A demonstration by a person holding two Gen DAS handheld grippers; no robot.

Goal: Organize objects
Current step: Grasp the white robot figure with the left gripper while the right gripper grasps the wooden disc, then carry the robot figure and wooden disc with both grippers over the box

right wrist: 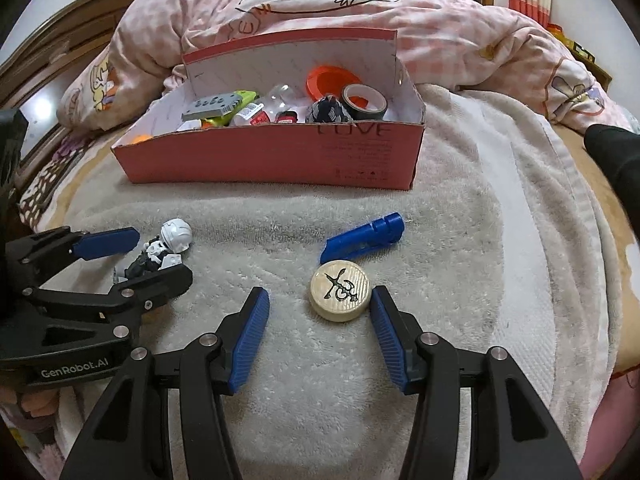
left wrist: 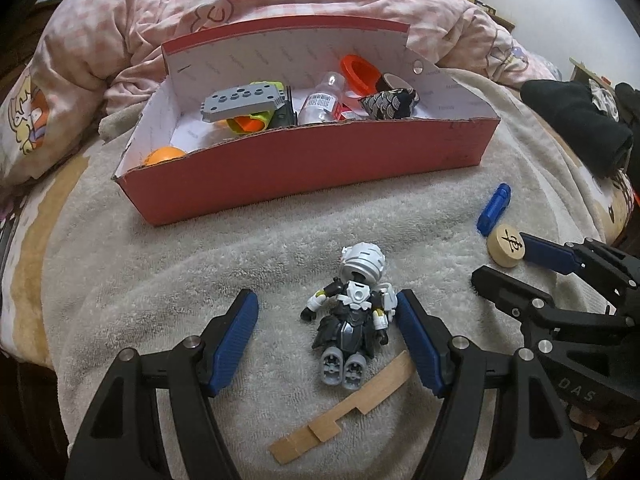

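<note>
The left gripper (right wrist: 160, 258) carries "GenRobot.AI", the right gripper (left wrist: 516, 258) "DAS". The red box (right wrist: 280, 160) shows "LOVE". The wooden chess piece (right wrist: 339, 291) bears a Chinese character

box (left wrist: 304, 176) sat on towel (left wrist: 240, 248) over bed, quilt (left wrist: 120, 40) behind it, toy figure (left wrist: 352, 316) before box at left, wooden strip (left wrist: 344, 412) nearer still, chess piece (right wrist: 339, 291) right of figure, clip (right wrist: 362, 238) just behind piece

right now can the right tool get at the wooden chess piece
Probably yes. The right tool is open and low over the towel, and the wooden chess piece lies flat between its fingers, close to the right one. Nothing sits in that gap; the blue plastic piece lies just beyond it.
</note>
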